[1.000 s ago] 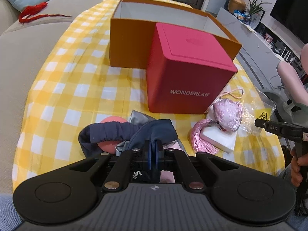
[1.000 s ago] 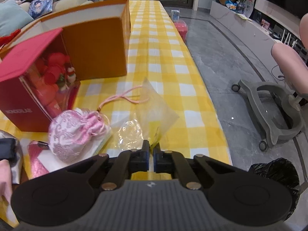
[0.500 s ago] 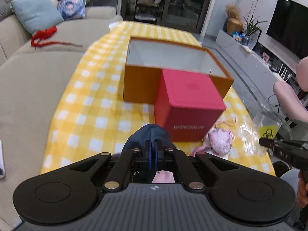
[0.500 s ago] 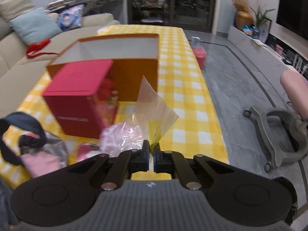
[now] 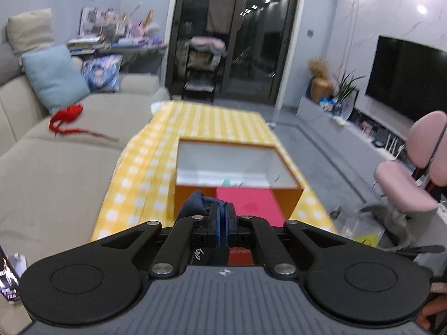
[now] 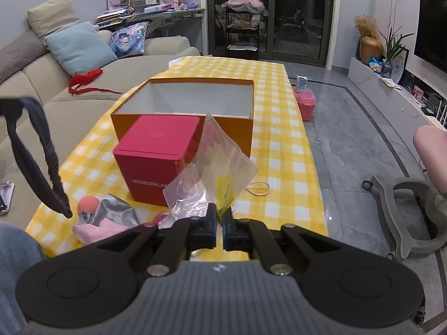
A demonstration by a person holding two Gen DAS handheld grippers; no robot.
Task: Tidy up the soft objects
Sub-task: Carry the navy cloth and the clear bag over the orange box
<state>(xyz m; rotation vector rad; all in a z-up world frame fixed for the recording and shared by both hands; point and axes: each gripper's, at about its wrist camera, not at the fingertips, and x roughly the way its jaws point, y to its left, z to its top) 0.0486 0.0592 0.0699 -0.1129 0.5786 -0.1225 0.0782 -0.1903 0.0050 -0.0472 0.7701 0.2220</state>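
Both grippers raised over the checked table, each clamped on something soft.

The left gripper (image 5: 222, 217) pinches a navy headband (image 6: 36, 153), its loop hanging down lengthwise. The right gripper (image 6: 219, 220) nips a clear plastic bag (image 6: 215, 164) rising upright from its jaws. The red box (image 6: 156, 153) reads "WONDERLAB", before the open orange box (image 6: 181, 120).

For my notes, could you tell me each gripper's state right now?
Left gripper: closed on the navy fabric.
Right gripper: closed on the clear plastic bag.
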